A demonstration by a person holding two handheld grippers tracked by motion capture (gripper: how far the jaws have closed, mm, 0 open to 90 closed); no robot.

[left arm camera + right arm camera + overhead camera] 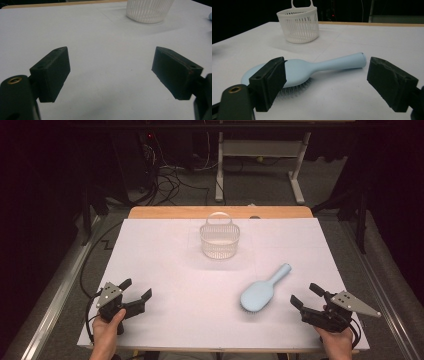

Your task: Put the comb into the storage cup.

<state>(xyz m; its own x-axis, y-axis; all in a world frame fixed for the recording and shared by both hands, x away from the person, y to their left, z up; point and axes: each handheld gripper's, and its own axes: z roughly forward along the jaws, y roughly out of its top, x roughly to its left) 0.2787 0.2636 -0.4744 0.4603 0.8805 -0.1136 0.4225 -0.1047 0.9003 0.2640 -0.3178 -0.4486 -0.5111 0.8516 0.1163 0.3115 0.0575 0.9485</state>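
The light-blue hairbrush (262, 291) lay bristles down on the white counter (170, 260), lower right of centre in the high view, its handle pointing toward the upper right. The right hand-held gripper (304, 296) stood just beside it at the lower right, jaws wide and empty. The left hand-held gripper (136, 289) sat at the lower left, equally wide, holding nothing. A white basket (219, 238) stood upright near the top centre.

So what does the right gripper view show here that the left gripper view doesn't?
Right gripper view alone: the whole brush, pale blue, bristles down, its handle towards the basket, and that basket's handle loop; the right gripper stands open before the brush, not touching it.

Left gripper view alone: the left gripper, open over bare sheet, and just a sliver of blue at the picture's right edge.

Both share: the white slatted basket, the white sheet and the wooden table edge behind.
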